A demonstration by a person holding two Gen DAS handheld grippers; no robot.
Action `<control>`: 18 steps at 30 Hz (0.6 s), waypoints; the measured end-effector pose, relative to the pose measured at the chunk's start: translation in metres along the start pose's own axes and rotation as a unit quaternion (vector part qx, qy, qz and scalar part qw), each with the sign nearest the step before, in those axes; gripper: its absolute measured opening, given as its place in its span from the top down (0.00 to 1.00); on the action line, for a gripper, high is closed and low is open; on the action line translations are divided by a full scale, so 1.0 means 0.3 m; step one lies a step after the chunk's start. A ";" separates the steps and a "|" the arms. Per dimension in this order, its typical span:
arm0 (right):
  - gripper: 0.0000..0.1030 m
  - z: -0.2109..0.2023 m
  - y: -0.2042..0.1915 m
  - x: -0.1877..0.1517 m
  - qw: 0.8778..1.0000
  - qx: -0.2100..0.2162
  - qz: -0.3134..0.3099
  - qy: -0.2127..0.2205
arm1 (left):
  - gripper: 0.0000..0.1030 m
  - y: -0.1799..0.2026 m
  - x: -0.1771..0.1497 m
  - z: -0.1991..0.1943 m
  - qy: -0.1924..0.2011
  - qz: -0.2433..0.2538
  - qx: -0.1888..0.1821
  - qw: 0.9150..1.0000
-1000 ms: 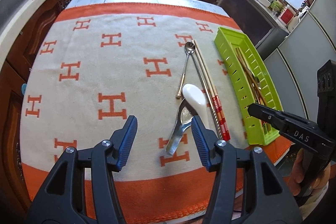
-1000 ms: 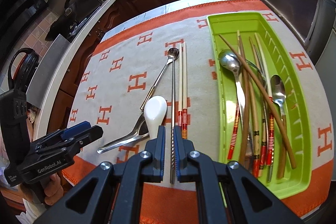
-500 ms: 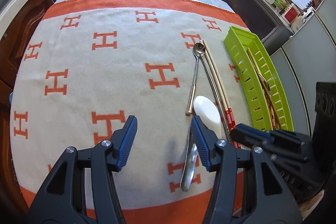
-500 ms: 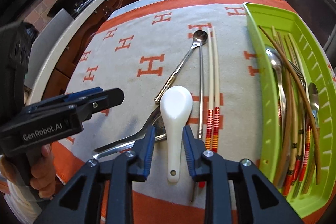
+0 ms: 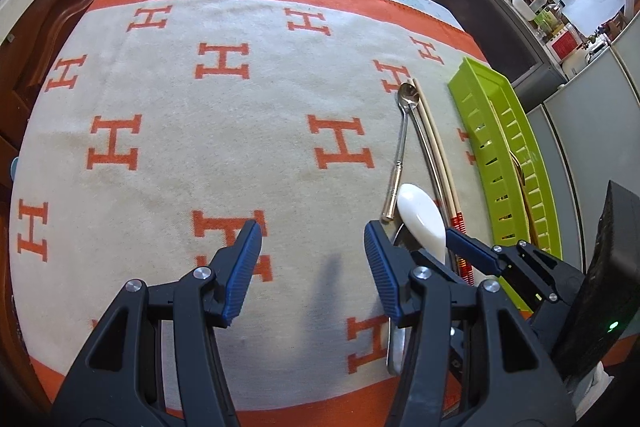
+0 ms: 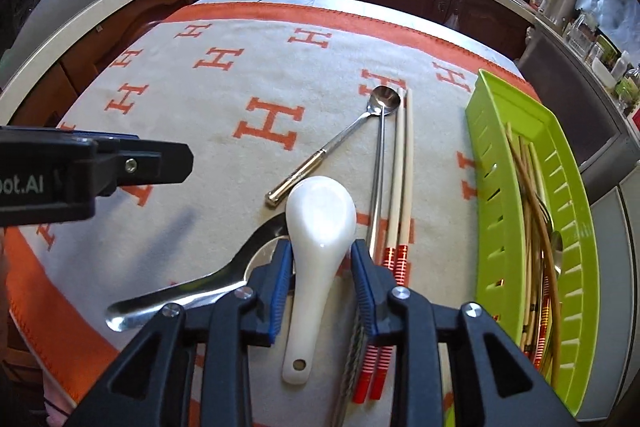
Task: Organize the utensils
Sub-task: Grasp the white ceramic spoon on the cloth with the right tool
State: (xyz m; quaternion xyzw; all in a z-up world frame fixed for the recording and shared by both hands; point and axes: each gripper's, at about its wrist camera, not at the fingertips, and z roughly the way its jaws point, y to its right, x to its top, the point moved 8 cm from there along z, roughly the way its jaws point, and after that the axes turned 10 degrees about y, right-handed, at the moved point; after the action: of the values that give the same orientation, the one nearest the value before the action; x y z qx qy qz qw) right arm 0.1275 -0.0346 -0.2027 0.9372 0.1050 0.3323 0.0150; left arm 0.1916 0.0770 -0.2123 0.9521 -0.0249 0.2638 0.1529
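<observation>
Right claw (image 6: 320, 283) is opening, straddling the white ceramic spoon (image 6: 318, 227) lying on the bench cloth (image 6: 192, 115), pads not pressing. Left claw (image 5: 312, 267) is hovering apart, empty. Next: clamp spoon, carry to green tray (image 6: 576, 187).

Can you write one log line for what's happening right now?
right gripper: fingers opening astride white spoon | left gripper: open, empty | green tray: holds utensils
</observation>
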 end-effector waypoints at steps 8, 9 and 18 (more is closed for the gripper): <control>0.75 -0.023 0.071 0.013 0.997 0.026 0.078 0.008 | 0.51 0.010 0.014 -0.003 0.005 0.014 -0.004 1.000; 0.75 -0.028 0.083 0.017 0.995 0.034 0.094 0.009 | 0.51 0.014 0.016 -0.004 0.006 0.017 -0.004 1.000; 0.77 -0.047 0.170 0.036 0.975 0.100 0.199 0.019 | 0.51 0.111 0.064 0.048 0.005 0.064 -0.010 0.998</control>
State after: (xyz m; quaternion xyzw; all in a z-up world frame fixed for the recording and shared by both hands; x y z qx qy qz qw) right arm 0.1363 -0.0827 -0.1802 0.9294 -0.0509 0.3344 -0.1474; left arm 0.2108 0.0415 -0.2050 0.9455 -0.0874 0.2777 0.1459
